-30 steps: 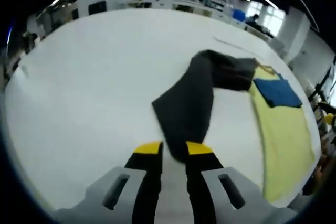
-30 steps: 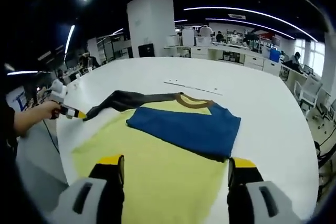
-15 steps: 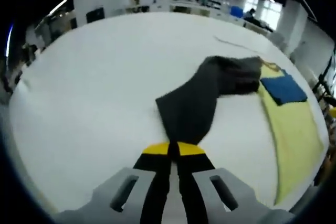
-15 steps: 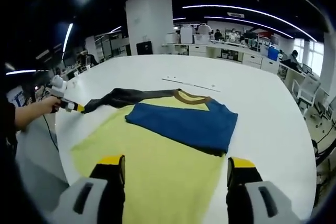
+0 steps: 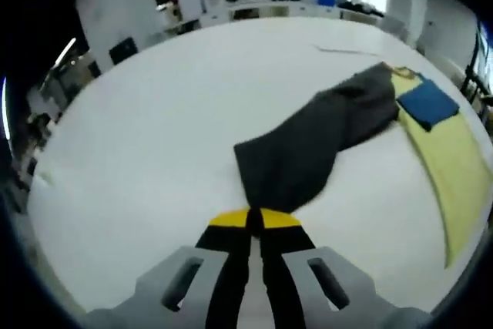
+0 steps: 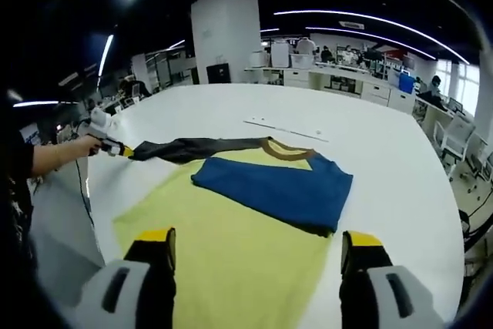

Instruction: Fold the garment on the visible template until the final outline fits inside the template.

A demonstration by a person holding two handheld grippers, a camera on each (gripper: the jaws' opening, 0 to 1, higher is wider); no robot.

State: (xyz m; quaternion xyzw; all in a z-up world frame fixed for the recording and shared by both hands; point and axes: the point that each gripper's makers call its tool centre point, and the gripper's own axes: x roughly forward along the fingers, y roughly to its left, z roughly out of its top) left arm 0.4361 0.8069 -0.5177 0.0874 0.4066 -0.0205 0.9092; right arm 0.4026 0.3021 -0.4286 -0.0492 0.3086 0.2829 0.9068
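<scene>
- Since a second ago the left gripper (image 5: 255,219) has gone from jaws parted around the cuff to jaws pinched tight on it; the dark sleeve (image 5: 316,144), then bunched and humped, is now drawn out flatter and straighter.
- In the right gripper view that sleeve (image 6: 196,148) runs leftward from the brown collar (image 6: 286,149) to the far left gripper (image 6: 122,149), more level than before.
- The garment (image 6: 231,244) lies on the white table (image 6: 385,167), yellow body spread, blue sleeve (image 6: 277,190) folded across its chest.
- The template's outline cannot be made out; the garment's near hem is hidden behind the jaws.
- The right gripper (image 6: 254,248) hovers over the near hem, jaws wide apart, gripping nothing.
- A person's hand (image 6: 81,146) holds the left gripper at the table's left edge.
</scene>
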